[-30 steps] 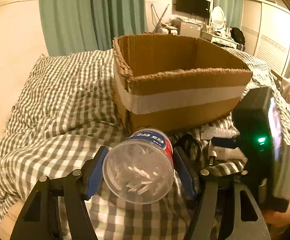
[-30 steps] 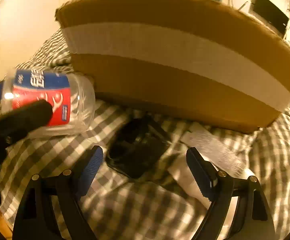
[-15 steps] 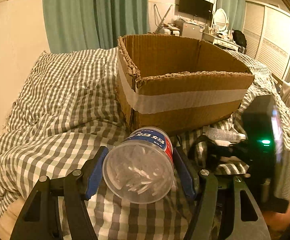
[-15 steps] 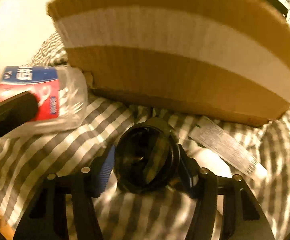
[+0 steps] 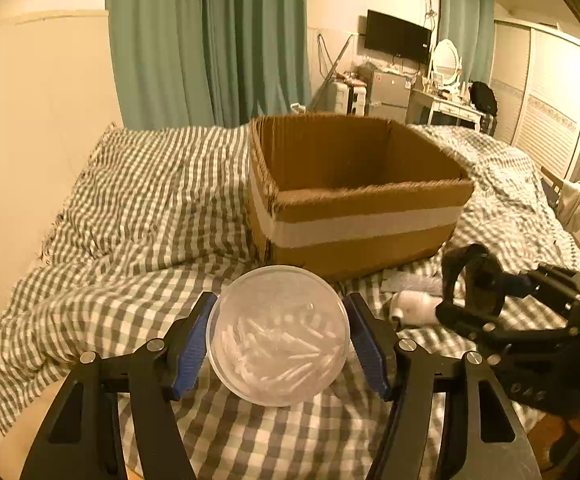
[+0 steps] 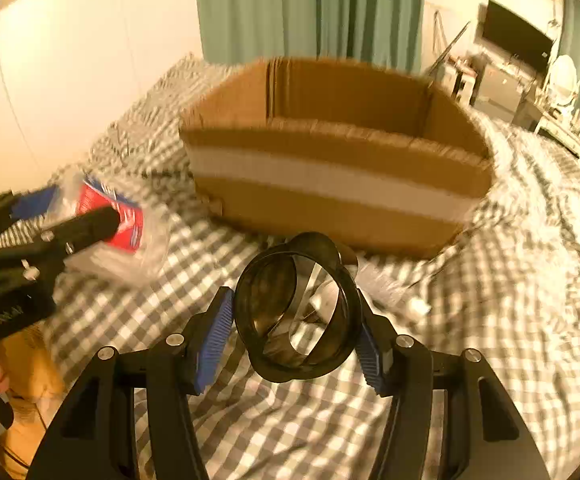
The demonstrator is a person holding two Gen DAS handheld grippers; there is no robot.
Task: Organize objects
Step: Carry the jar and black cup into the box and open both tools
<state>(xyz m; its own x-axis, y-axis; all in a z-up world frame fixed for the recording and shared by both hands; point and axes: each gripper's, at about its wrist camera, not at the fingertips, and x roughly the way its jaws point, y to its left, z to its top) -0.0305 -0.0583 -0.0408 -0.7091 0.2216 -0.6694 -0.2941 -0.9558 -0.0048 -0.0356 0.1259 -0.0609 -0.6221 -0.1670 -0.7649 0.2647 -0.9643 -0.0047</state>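
My left gripper (image 5: 280, 338) is shut on a clear plastic jar (image 5: 278, 336) of white cotton swabs, bottom toward the camera, held above the bed. The jar's red and blue label shows in the right wrist view (image 6: 124, 226). My right gripper (image 6: 296, 330) is shut on a dark see-through plastic ring-shaped holder (image 6: 296, 312), lifted off the bed; it also shows in the left wrist view (image 5: 470, 280). An open cardboard box (image 5: 354, 200) with a white tape band stands on the bed just beyond both grippers; in the right wrist view (image 6: 330, 172) it sits ahead.
A grey checked blanket (image 5: 142, 220) covers the bed. A white tube (image 5: 414, 304) and a clear wrapper (image 5: 406, 282) lie in front of the box at the right. A wall (image 5: 38, 120) runs along the left; curtains, a TV and a dresser stand far behind.
My right gripper closed on the dark holder and lifted it off the blanket. My left gripper rose and pulled back with the jar, so the box's inside shows.
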